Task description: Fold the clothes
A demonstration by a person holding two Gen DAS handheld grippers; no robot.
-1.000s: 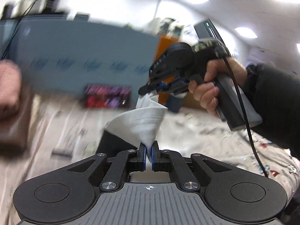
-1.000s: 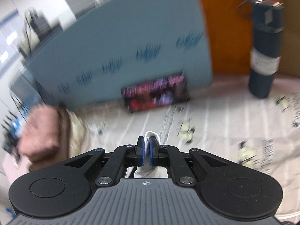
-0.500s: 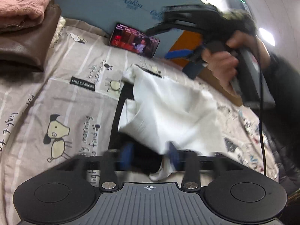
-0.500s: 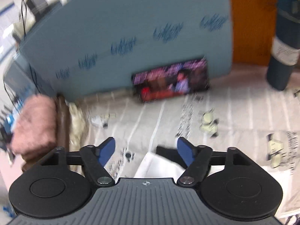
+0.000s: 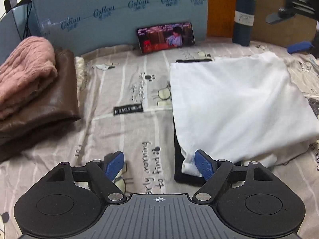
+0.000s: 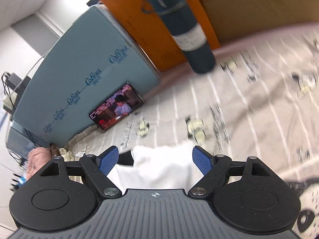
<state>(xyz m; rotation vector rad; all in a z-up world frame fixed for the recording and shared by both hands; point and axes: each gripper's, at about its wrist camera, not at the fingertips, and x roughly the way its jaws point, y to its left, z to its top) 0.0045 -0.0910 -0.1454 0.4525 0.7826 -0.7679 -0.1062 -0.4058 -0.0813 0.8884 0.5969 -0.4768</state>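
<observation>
On bedsheet (image 5: 127, 131), right of centre: white garment (image 5: 235, 103) lying folded. Left gripper (image 5: 158, 164) and right gripper (image 6: 156, 160) both opening, clamping nothing. Best next: square edges, press flat, then stack beside pile (image 5: 30, 91) at left edge.

Printed bedsheet (image 5: 127, 131) with cartoon dogs and stripes as work surface. Phone (image 5: 165, 36) playing video, propped against blue foam board (image 5: 111, 14) lettered "Cobou". Dark teal flask (image 5: 243, 16) upright at right, before orange panel (image 5: 220, 10). Cardboard (image 6: 259, 4) just beside the panel. Cables (image 6: 9, 91) behind board.
</observation>
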